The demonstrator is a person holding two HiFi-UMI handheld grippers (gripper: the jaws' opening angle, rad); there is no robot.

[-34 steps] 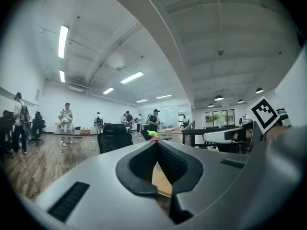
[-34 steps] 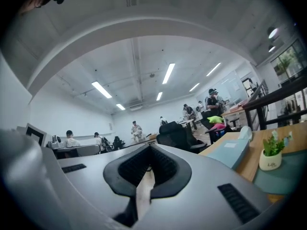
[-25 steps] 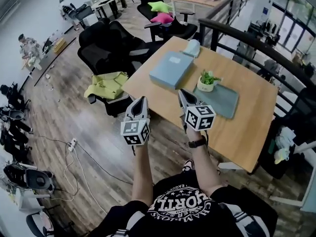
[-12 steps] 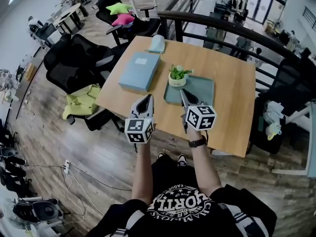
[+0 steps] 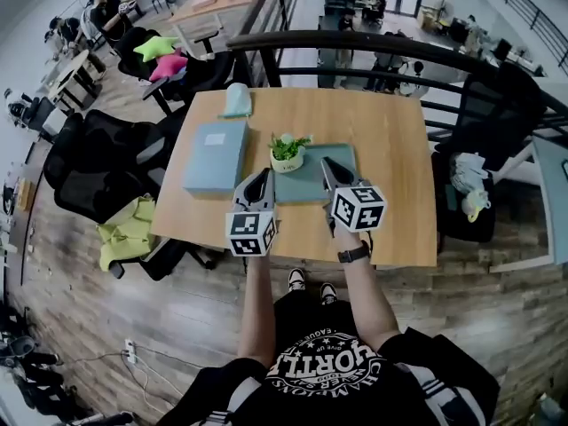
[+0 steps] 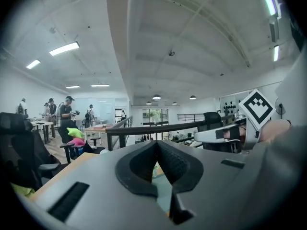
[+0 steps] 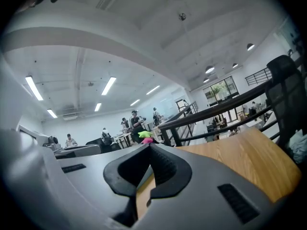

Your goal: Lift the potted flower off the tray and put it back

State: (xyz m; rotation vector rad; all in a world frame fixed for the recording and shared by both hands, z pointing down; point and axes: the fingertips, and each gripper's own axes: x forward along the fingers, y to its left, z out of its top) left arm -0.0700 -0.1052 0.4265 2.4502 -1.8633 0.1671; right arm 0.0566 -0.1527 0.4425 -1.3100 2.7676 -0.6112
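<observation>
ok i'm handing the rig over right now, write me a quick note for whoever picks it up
Left gripper: shut, empty, above the table just short of the tray.
Right gripper: shut, empty, its tip over the tray's right part in the head view.
Potted flower: upright on the tray's far left corner, nothing touching it.
Done: nothing, by the look of it.
Left: open a gripper, take the pot, lift it clear, set it back on the tray.
</observation>
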